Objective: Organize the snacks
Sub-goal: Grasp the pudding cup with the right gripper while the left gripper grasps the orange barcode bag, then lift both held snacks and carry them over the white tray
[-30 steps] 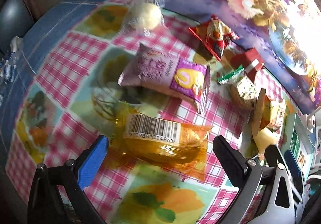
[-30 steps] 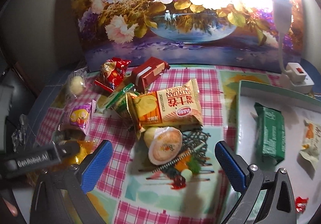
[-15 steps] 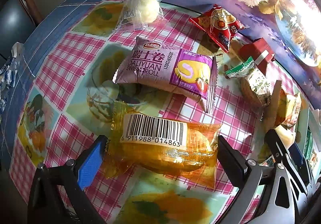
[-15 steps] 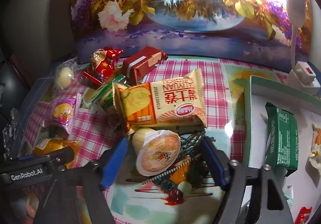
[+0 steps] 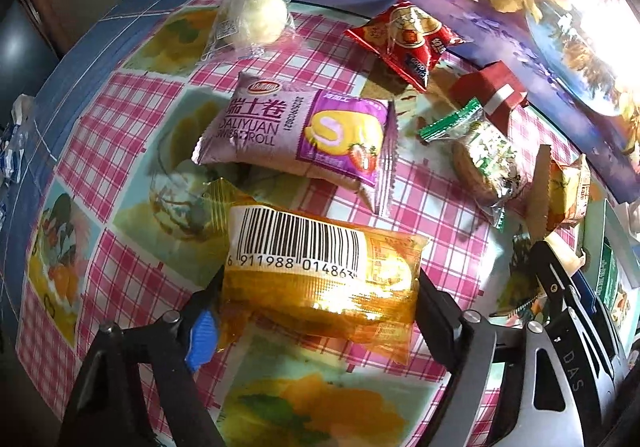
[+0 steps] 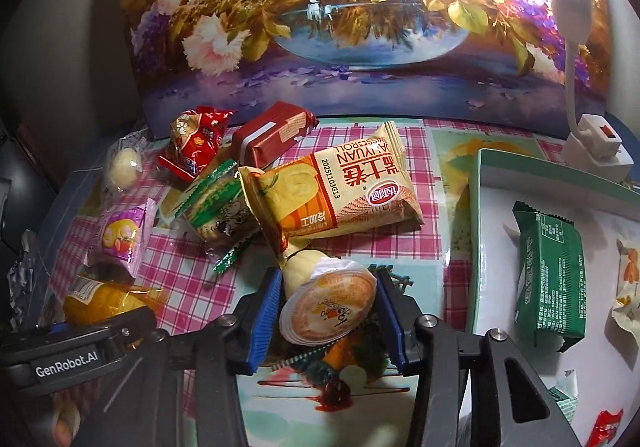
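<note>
My left gripper is shut on an orange snack packet with a barcode, its fingers pressing both ends; the packet also shows in the right wrist view. My right gripper is shut on a round jelly cup with an orange lid, lying on its side on the tablecloth. Loose snacks lie behind: a purple Swiss roll packet, a yellow Swiss roll packet, a red packet, a dark red box, a green-edged biscuit packet and a clear-wrapped pale ball.
A white tray with a green rim stands at the right, holding a green packet and other small packets. A flower painting leans behind the table. A white lamp base stands at the back right.
Both grippers have closed: the left onto the orange barcode packet, the right onto the jelly cup. Both moved forward onto their items.
</note>
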Demonstrator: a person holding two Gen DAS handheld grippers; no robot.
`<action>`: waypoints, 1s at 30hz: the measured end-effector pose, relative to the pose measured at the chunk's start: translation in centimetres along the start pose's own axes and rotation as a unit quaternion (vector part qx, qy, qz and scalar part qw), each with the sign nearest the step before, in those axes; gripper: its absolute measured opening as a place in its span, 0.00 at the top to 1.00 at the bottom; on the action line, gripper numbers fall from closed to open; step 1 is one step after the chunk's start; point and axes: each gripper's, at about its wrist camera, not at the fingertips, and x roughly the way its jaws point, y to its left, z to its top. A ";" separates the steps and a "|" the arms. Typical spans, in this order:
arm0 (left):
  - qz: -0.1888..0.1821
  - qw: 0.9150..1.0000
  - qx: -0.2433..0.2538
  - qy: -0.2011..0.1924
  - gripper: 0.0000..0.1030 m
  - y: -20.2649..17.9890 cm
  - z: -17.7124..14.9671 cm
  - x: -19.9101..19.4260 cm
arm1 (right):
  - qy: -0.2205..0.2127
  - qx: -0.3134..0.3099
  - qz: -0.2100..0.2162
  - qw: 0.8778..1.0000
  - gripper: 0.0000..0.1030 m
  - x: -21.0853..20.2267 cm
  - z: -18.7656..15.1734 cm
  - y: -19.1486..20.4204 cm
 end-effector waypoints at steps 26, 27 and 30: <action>-0.038 0.999 0.010 -0.028 0.21 -1.6 2.2 -4.2 | 0.045 0.026 0.028 0.998 0.54 -1.0 -0.8 -1.0; -0.037 0.999 0.010 -0.027 0.21 -1.6 2.2 -4.1 | 0.047 0.027 0.028 0.998 0.54 -1.1 -0.9 -1.0; -0.038 0.999 0.011 -0.021 0.21 -1.4 1.9 -4.0 | 0.050 0.019 0.029 0.998 0.54 -1.2 -1.2 -0.9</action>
